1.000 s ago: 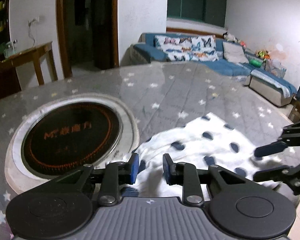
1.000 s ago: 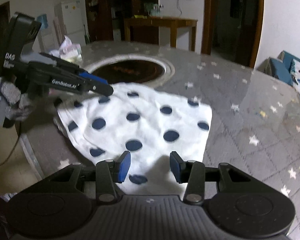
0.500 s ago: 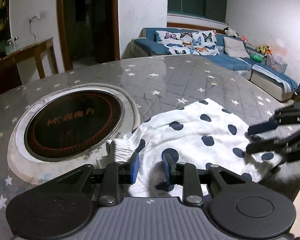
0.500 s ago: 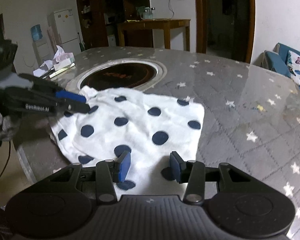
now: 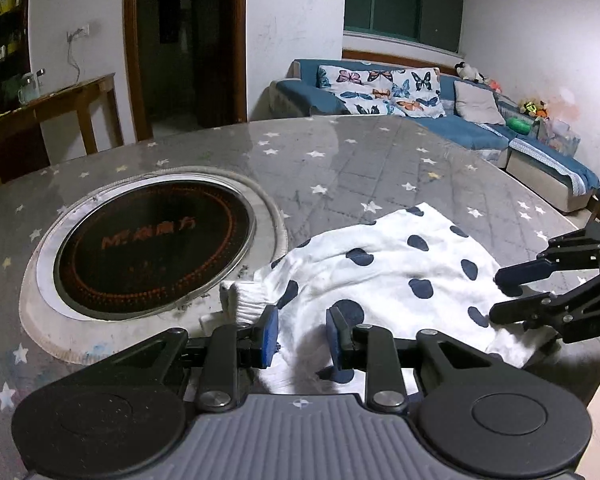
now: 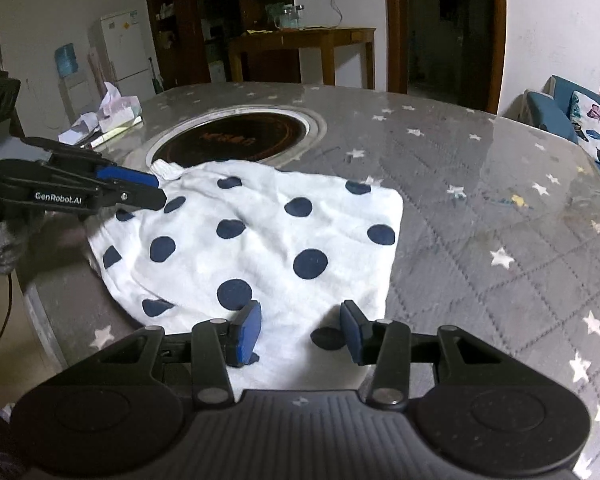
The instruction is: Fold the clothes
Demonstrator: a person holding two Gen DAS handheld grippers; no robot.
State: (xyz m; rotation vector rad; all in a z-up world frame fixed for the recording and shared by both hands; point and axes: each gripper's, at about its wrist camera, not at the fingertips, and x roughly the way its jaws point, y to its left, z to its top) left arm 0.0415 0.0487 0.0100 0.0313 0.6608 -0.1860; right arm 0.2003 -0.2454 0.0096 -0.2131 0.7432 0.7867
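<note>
- White cloth with navy dots, your garment [image 6: 260,240], lies rumpled on the grey star-printed table [image 6: 480,208], at 5 o'clock from the round black hotplate [image 5: 152,240] in your left wrist view.
- Your left gripper [image 5: 302,330] hangs over the garment's near edge, fingers narrowly parted, nothing pinched; a ribbed cuff [image 5: 248,300] sits at its 11 o'clock.
- Your right gripper [image 6: 298,330] has its fingers spread wide over the garment's near hem, holding nothing.
</note>
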